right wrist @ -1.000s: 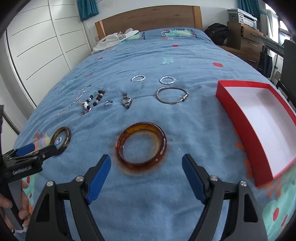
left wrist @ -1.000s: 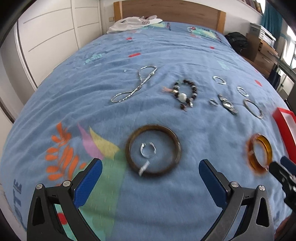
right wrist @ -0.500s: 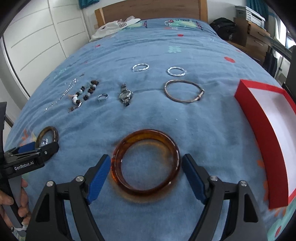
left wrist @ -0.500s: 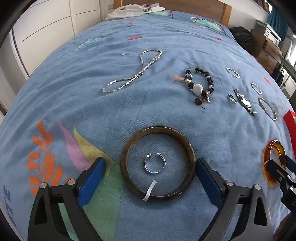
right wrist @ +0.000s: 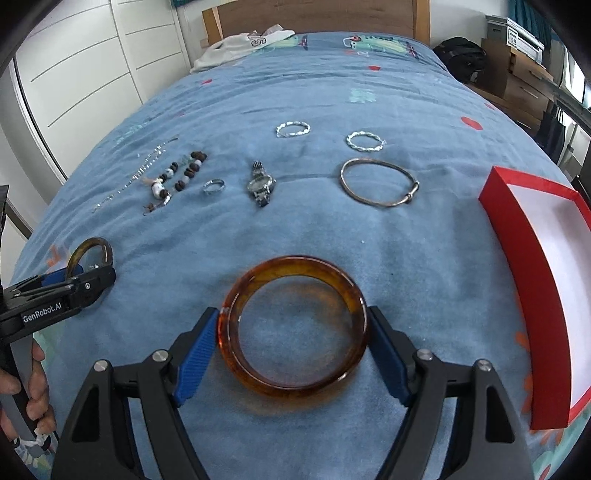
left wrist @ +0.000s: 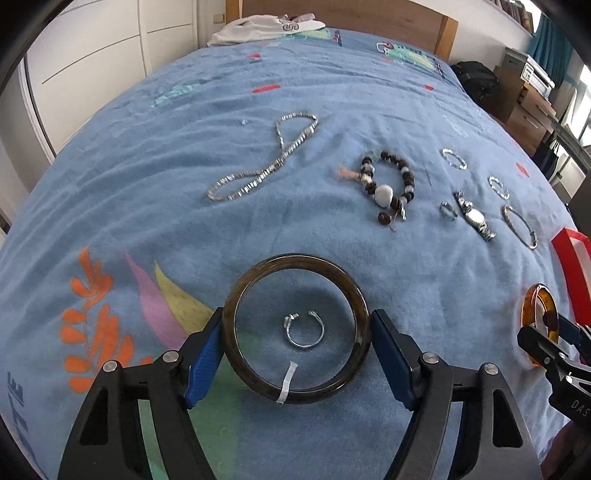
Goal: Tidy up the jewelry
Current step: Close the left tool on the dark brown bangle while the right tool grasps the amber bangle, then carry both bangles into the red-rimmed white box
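Left wrist view: left hand-held gripper (left wrist: 297,345) clamps dark bangle (left wrist: 236,295); right hand-held gripper (right wrist: 293,338) clamps amber bangle (right wrist: 343,291) across width, for stable lifting.

A home bedroom, going by a bed (right wrist: 332,92) with a blue patterned blanket and wooden headboard (right wrist: 314,14), white wardrobe doors (right wrist: 81,66) alongside, folded clothing (right wrist: 243,44) near the headboard, teal curtains (left wrist: 550,33), and a wooden chest of drawers (right wrist: 524,77) by the window.

Two wrist views, low over bed (left wrist: 332,110), facing headboard (right wrist: 314,14), sharing jewelry
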A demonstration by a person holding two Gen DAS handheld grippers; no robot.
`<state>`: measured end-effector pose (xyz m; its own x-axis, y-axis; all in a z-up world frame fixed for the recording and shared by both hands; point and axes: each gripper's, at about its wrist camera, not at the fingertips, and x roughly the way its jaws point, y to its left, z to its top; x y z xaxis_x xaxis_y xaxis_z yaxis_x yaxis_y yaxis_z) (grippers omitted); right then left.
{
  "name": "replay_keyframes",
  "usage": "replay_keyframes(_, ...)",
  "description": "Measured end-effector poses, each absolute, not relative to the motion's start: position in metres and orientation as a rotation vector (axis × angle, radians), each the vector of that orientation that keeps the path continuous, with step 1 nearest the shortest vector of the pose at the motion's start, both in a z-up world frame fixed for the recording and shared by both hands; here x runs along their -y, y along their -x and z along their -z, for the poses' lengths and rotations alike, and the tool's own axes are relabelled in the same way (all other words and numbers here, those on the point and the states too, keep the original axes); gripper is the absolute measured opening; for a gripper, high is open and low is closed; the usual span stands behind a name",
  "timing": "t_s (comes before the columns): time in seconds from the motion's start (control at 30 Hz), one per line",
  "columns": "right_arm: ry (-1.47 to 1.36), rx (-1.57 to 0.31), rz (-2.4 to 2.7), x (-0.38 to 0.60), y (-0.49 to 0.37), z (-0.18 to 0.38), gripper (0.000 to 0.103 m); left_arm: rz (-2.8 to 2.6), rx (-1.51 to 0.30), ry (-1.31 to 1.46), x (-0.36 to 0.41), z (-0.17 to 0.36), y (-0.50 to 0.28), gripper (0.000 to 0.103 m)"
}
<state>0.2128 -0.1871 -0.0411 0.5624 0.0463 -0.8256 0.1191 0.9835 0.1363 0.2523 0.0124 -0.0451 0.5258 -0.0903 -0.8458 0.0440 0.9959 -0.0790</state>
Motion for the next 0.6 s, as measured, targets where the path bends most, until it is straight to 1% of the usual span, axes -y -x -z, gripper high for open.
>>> replay_keyframes(0.33, -0.216, -0.901, 0.021, 0.189, -0.196, -0.001, 0.077, 0.064, -0.946, 0.029, -0.02, -0.004, -0.237, 0.075)
replay_keyframes(0.6, -0.249, -0.828, 0.043, 0.211, -0.159, -0.045, 0.077, 0.081, -0.898, 0.006, 0.002, -0.045, -0.21, 0.075)
